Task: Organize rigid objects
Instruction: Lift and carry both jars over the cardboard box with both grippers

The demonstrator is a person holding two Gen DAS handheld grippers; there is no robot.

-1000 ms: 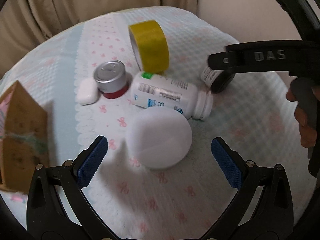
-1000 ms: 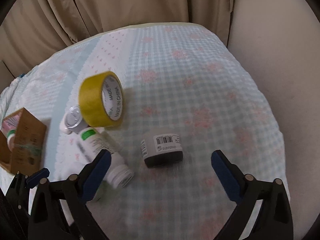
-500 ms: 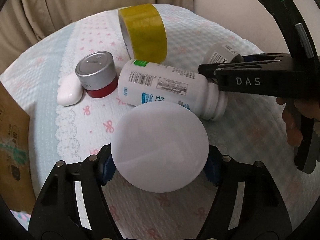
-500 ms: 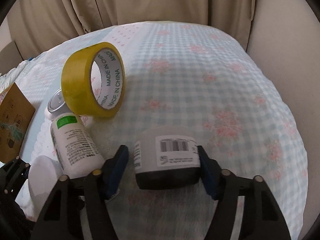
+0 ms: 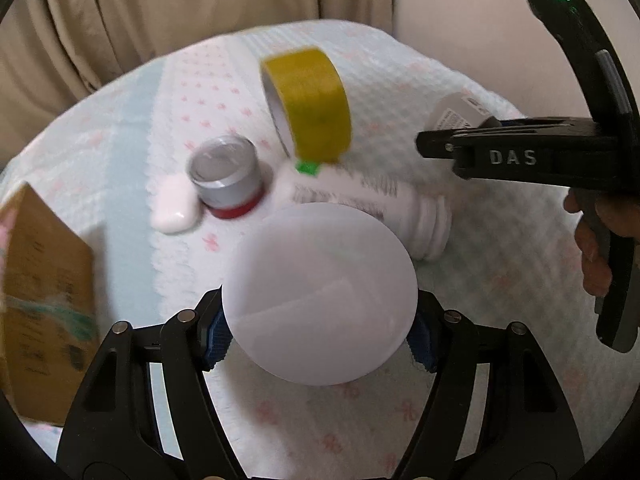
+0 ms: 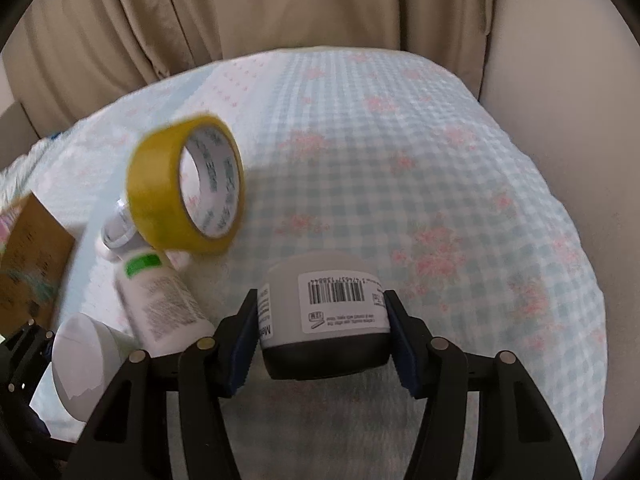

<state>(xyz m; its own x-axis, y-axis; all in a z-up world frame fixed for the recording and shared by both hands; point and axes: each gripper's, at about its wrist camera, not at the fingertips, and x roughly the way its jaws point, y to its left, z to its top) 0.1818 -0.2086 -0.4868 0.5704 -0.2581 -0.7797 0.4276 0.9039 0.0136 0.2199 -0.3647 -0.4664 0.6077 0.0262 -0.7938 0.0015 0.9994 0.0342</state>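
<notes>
My left gripper (image 5: pixel 320 340) is shut on a round white lid-like container (image 5: pixel 320 294) and holds it above the cloth. It also shows in the right wrist view (image 6: pixel 86 364). My right gripper (image 6: pixel 324 340) is shut on a small grey jar with a barcode label (image 6: pixel 326 312) and a black base. That jar shows in the left wrist view (image 5: pixel 456 114) at the tip of the right gripper. A white pill bottle (image 5: pixel 368 204) lies on its side beside a yellow tape roll (image 5: pixel 308 104) standing on edge.
A silver-topped red tin (image 5: pixel 226 176) and a small white case (image 5: pixel 174 208) sit left of the bottle. A brown cardboard box (image 5: pixel 44 300) stands at the left. The checked cloth (image 6: pixel 400 184) extends to the right, with beige curtains (image 6: pixel 240 12) behind.
Both grippers closed from wide open onto their objects, the left on the white round container, the right on the grey jar. Both objects now sit higher, away from the cloth.
</notes>
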